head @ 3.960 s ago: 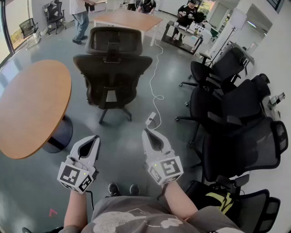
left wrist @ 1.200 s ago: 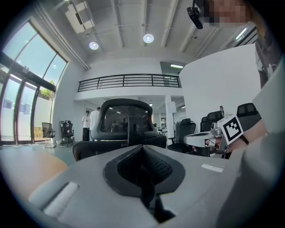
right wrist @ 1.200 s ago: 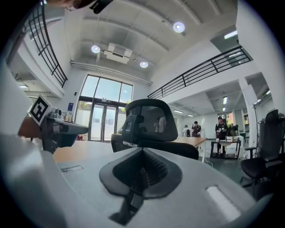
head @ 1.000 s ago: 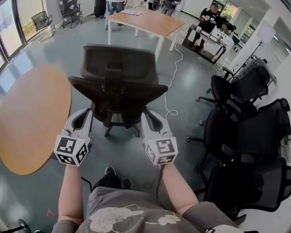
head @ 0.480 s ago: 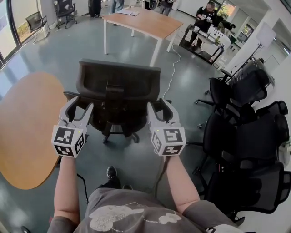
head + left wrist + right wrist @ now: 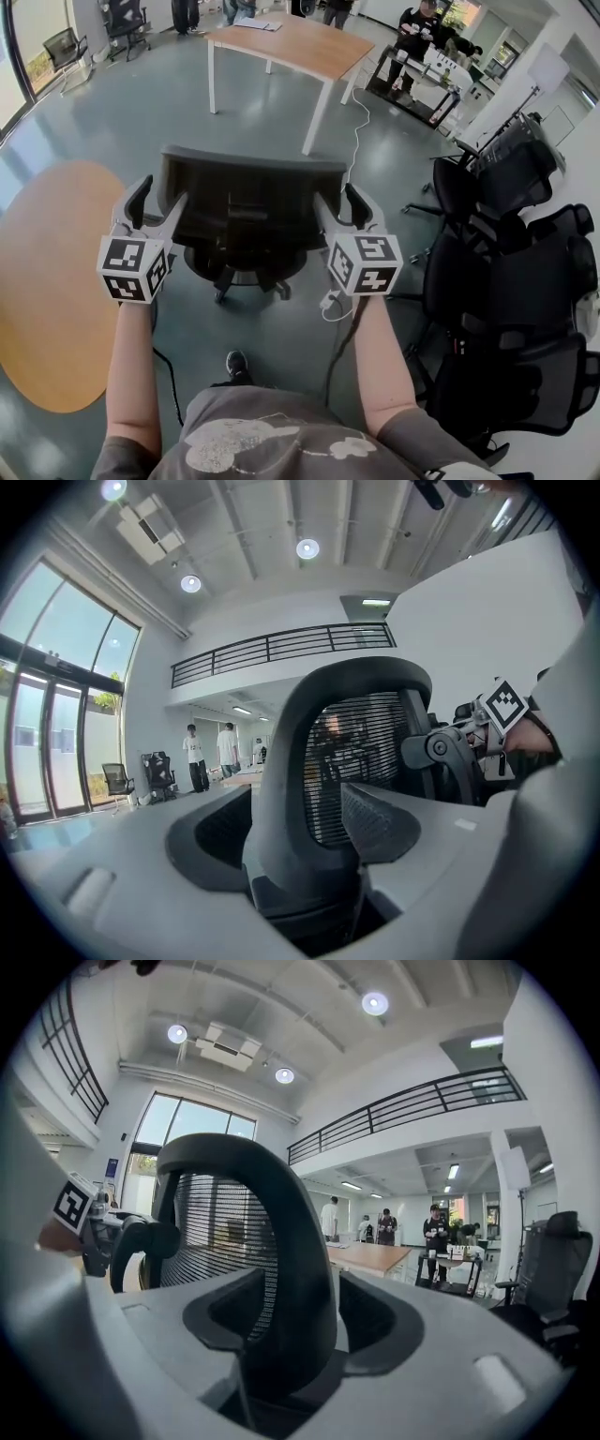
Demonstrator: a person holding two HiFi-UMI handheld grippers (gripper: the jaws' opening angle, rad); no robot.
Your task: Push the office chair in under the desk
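Short of the near edge of the rectangular desk [image 6: 281,42], the office chair [image 6: 253,211] stands on the grey floor, clear of the tabletop and not under it. Its mesh backrest faces the person; the seat side faces the desk's near right corner. A round wooden table [image 6: 52,281] lies to the left of the chair, with its curved right edge near the chair's left side.

Left gripper [image 6: 155,195]: positioned at the left edge of the backrest. In the left gripper view, the curved backrest frame [image 6: 281,789] runs down between the two jaws of the left gripper [image 6: 295,822], which are closed against it.

Right gripper [image 6: 339,199]: positioned at the right edge of the backrest, level with the left one. In the right gripper view, the frame [image 6: 305,1269] fills the gap between the jaws of the right gripper [image 6: 300,1321], which are clamped on it.

Both marker cubes [image 6: 131,267] [image 6: 366,264] sit toward the person, with both forearms extended.

A white cable [image 6: 354,141] trails across the floor from beyond the desk's right edge toward the chair. Several spare black chairs [image 6: 506,253] are grouped at the right. People stand beyond the desk's far edge.
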